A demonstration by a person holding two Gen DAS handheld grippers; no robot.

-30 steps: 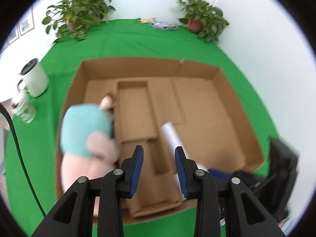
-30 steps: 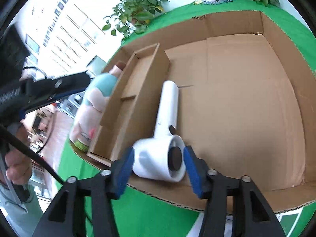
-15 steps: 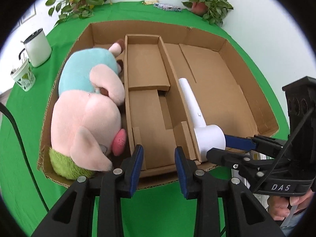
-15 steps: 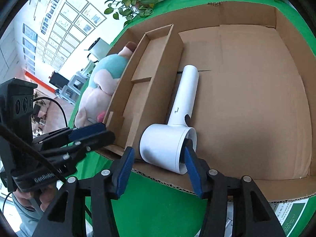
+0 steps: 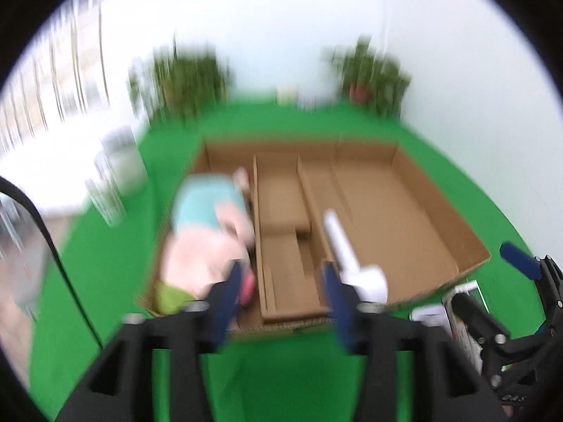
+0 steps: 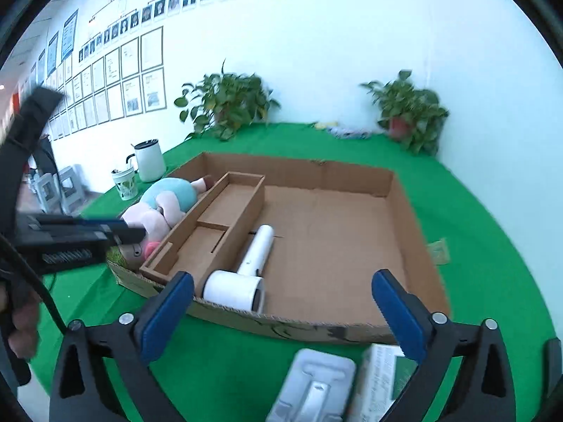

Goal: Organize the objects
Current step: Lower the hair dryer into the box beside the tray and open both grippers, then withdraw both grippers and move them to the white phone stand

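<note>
A shallow cardboard tray lies on the green table cover. Inside it, a narrow cardboard divider box stands left of centre. A white hair dryer lies in the wide right compartment, just beside the divider, its round head against the tray's near wall and its handle pointing toward the far side. A pink and teal plush toy lies in the left strip between the divider and the tray's left wall.

The right gripper hangs over the near edge of the tray, its jaws having just been opening; they now stand spread very wide with nothing between them. The left gripper is seen blurred, its jaws also having just opened, wide apart and empty, held near the tray's near wall.

On the cloth near the right gripper lie a clear plastic package and a white and green carton. At the far side stand 2 potted plants, and at the left a white kettle and a patterned cup.
</note>
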